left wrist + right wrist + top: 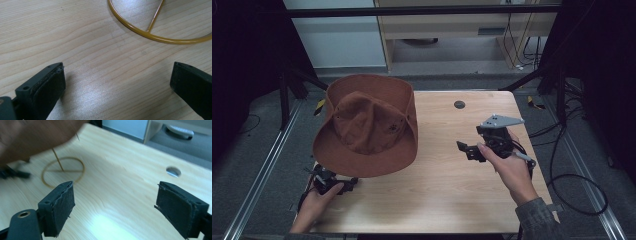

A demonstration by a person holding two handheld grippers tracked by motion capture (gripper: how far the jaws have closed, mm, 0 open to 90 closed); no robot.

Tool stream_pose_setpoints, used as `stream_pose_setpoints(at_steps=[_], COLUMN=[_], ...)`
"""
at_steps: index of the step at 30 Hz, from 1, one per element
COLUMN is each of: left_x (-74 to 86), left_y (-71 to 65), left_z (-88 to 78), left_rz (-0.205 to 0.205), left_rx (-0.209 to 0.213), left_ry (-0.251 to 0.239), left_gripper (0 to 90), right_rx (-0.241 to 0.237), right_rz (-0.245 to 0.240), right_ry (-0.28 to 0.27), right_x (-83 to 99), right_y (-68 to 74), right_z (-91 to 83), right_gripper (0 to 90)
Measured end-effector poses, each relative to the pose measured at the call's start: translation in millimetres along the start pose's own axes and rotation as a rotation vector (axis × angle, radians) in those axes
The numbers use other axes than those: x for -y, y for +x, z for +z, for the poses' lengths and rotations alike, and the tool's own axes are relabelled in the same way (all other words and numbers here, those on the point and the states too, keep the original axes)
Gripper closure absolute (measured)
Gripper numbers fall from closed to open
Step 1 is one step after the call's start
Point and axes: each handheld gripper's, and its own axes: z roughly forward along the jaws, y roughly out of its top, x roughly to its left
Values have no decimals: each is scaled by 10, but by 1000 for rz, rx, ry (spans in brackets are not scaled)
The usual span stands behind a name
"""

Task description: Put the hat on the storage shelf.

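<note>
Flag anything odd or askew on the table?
The brown hat sits tilted on a thin yellow wire stand, its brim overhanging the table's left edge. Both grippers' jaws are open and empty. Nothing spilled or damaged.

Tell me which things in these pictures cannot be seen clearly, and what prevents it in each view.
- High view: the left gripper is partly hidden under the brown hat and the person's hand; its jaws cannot be read there.
- High view: the stand's yellow ring is covered by the hat.
- Left gripper view: the ring is cut off by the top edge.
- Right gripper view: the hat is blurred and cropped at the corner.
</note>
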Motion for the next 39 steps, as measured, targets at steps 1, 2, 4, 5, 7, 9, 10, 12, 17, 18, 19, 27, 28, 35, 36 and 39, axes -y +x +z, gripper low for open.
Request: stream_pose_setpoints(at_steps=[1,2,4,5,7,9,10,12,17,18,19,27,28,35,36,39], left_x=[0,1,2,3,3,4,4,4,4,5,5,8,8,10,10,10], left_y=[-1,-3,-4,-7,-7,-7,-8,-9,-9,-10,-11,-21,-20,-27,-27,-28], left_z=[-1,-1,-2,-1,-2,-2,-2,-2,-6,-6,-7,-10,-10,-11,-11,-12], left_rz=[0,0,0,-3,-1,-1,-1,-2,4,5,6,1,3,-2,-2,-2], left_rx=[0,-1,-1,-1,0,0,0,-1,-1,-1,-1,-2,-4,-3,-3,-6], left_ry=[0,0,-1,-3,-2,-2,-2,-3,-1,0,0,2,0,2,2,2], left_gripper=[0,0,0,0,0,0,0,0,0,0,0,0,0,0,0,0], right_rx=[8,14,22,31,59,74,77,77,77,79,81,123,133,157,161,168], right_rz=[1,3,3,-1,-22,-27,-21,-5,39,48,49,107,106,149,156,173], right_ry=[5,10,14,21,38,62,70,80,103,108,110,115,118,128,133,137], right_x=[74,146,282,349,478,605,683,803,1065,1111,1162,1325,1344,1437,1446,1469], right_y=[-25,-43,-70,-78,-96,-120,-134,-160,-212,-226,-249,-390,-412,-498,-504,-516], right_z=[20,41,88,110,164,216,245,291,404,423,446,507,516,580,589,626], right_gripper=[160,163,166,167,167,170,172,177,179,179,179,178,178,171,170,162])
